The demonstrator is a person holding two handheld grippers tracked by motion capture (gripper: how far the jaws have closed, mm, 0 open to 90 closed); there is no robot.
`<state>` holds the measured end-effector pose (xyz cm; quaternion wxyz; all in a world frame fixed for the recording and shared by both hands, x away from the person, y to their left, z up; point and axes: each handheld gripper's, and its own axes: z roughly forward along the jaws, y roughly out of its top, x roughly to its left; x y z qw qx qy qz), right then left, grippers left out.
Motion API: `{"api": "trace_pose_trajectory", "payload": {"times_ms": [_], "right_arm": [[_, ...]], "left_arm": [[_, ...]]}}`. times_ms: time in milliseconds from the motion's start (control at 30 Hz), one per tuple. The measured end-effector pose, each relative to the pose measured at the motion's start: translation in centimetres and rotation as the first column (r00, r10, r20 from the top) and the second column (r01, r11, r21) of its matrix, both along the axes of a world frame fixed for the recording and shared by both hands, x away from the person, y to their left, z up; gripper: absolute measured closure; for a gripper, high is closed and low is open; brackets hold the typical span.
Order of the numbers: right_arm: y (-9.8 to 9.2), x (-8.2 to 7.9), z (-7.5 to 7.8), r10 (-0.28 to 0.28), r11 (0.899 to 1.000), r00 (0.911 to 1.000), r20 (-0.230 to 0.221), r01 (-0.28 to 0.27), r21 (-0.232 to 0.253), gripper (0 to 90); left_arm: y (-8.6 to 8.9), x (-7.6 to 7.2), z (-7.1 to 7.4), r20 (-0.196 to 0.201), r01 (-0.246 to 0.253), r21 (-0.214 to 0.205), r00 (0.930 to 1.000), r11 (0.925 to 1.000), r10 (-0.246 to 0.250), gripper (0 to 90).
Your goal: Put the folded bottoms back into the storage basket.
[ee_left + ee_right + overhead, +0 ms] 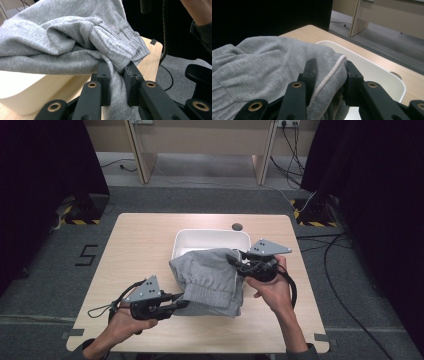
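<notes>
A grey knit garment (210, 277) with a ribbed cuff hangs bunched above the wooden table (140, 245), in front of a white bin (210, 239). My left gripper (181, 301) is shut on the garment's lower left edge; in the left gripper view the grey cloth (75, 50) is pinched between the black jaws at my left gripper (116, 75). My right gripper (235, 260) is shut on the garment's upper right edge. In the right gripper view a seam with pale piping runs through my right gripper (329, 72), and the garment (262, 65) drapes to the left over the bin (374, 72).
The white bin sits at the table's far middle, with a round hole (237, 226) in the tabletop just behind it. Black curtains stand at both sides, cables (345, 270) trail on the grey floor to the right, and wooden furniture legs (137, 150) stand beyond the table.
</notes>
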<state>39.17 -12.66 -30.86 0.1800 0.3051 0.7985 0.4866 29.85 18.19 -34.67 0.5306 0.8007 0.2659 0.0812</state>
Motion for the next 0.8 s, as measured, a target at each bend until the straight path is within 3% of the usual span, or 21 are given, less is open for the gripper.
{"api": "trace_pose_trajectory", "payload": {"times_ms": [433, 533, 800], "right_arm": [[0.6, 2.6, 3.4, -0.009, 0.999, 1.0000, 0.003, 0.009, -0.035, 68.8], [0.9, 3.9, 4.4, -0.018, 0.998, 0.9998, 0.008, 0.019, -0.058, 68.7], [1.5, 6.8, 4.5, -0.033, 0.997, 0.9991, -0.027, 0.031, -0.070, 68.7]], "left_arm": [[-0.6, 3.2, 2.6, 0.000, -0.006, 0.002, 1.0000, 1.0000, 0.006, 76.9], [-0.6, 4.4, 3.1, -0.006, -0.020, 0.001, 0.9998, 0.9998, 0.020, 76.9], [-0.7, 7.2, 2.8, -0.035, -0.059, 0.012, 0.9977, 0.9982, 0.059, 76.9]]}}
